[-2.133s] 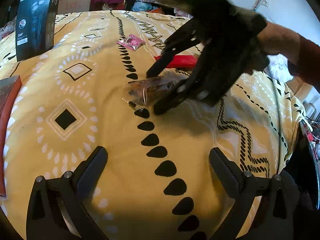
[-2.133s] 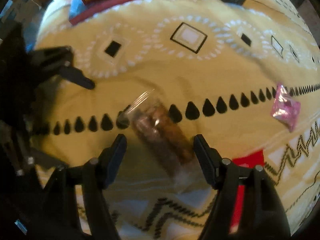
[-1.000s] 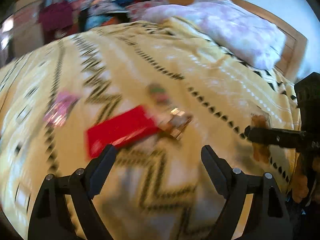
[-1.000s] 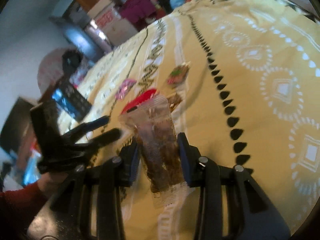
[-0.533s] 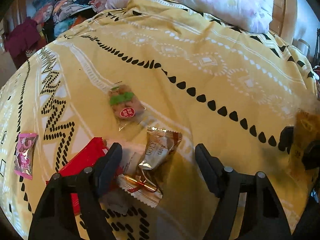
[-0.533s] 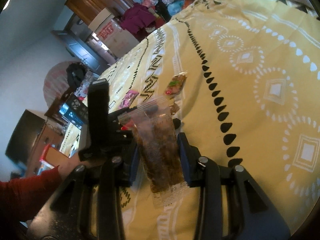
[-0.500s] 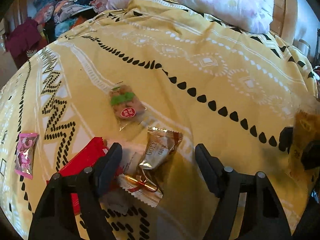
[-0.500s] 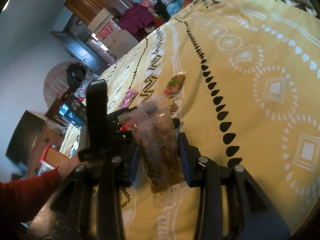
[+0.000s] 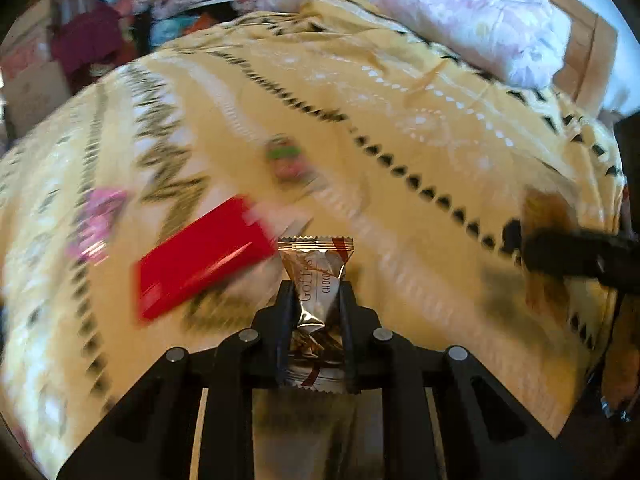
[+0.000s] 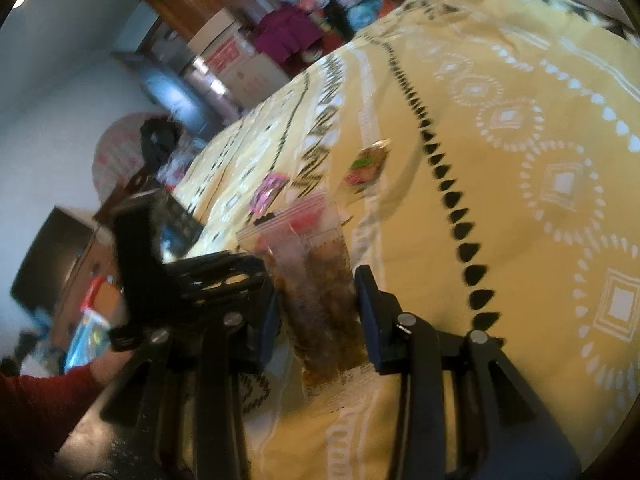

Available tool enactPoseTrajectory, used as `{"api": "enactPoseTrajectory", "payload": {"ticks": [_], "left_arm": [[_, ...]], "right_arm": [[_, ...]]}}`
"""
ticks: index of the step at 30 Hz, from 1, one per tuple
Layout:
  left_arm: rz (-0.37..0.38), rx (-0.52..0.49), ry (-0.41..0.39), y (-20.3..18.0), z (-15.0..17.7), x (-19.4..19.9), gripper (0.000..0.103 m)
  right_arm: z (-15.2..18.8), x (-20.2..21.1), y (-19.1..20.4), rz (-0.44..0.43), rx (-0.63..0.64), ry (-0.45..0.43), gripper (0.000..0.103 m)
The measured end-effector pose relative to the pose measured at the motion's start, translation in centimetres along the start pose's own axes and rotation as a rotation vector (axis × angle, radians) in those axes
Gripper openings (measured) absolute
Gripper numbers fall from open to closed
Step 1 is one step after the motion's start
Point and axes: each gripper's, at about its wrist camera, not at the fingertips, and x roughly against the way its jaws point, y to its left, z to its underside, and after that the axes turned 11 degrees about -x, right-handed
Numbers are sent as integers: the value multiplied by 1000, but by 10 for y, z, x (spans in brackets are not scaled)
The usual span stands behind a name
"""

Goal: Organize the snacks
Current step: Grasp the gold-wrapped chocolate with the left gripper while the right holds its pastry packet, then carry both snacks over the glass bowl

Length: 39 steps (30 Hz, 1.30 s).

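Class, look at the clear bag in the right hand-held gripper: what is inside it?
The clear bag holds brown, lumpy snack pieces. The image is blurred, so what kind they are cannot be told.

1. The bedspread [image 9: 420,92] is mustard yellow, with rows of black teardrops, black zigzags and white dotted diamonds.
2. The chocolate wrapper [image 9: 316,280] is shiny bronze-gold with dark lettering.
3. The flat packet [image 9: 200,260] is plain red.
4. The small sachet [image 9: 94,224] is pink.
5. The clear bag [image 10: 320,292] shows brown contents.
6. The sleeve [image 10: 36,408] is dark red.
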Motion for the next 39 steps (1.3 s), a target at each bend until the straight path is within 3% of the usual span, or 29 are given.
{"api": "enactPoseTrajectory", "payload": {"ticks": [4, 6, 10, 14, 19, 24, 26, 35, 39], "left_arm": [[-96, 96, 67, 14, 51, 42, 21], [-108, 158, 116, 24, 79, 54, 21], [-124, 222, 160, 34, 122, 56, 22], [-143, 239, 108, 32, 134, 52, 35], [-167, 253, 70, 30, 136, 48, 40], [-207, 230, 64, 24, 138, 48, 37], [-212, 235, 62, 23, 139, 50, 24], [-216, 261, 37, 23, 141, 64, 23], [-216, 276, -9, 26, 139, 85, 23]], "right_arm": [[19, -24, 21, 12, 86, 118, 37], [35, -43, 32, 27, 139, 213, 37], [68, -71, 47, 120, 271, 309, 39], [76, -84, 48, 187, 323, 325, 38], [79, -82, 54, 242, 369, 334, 39], [86, -83, 61, 285, 398, 320, 38], [87, -82, 63, 291, 396, 305, 38], [86, -68, 80, 280, 392, 249, 35], [78, -59, 101, 263, 415, 200, 35]]}}
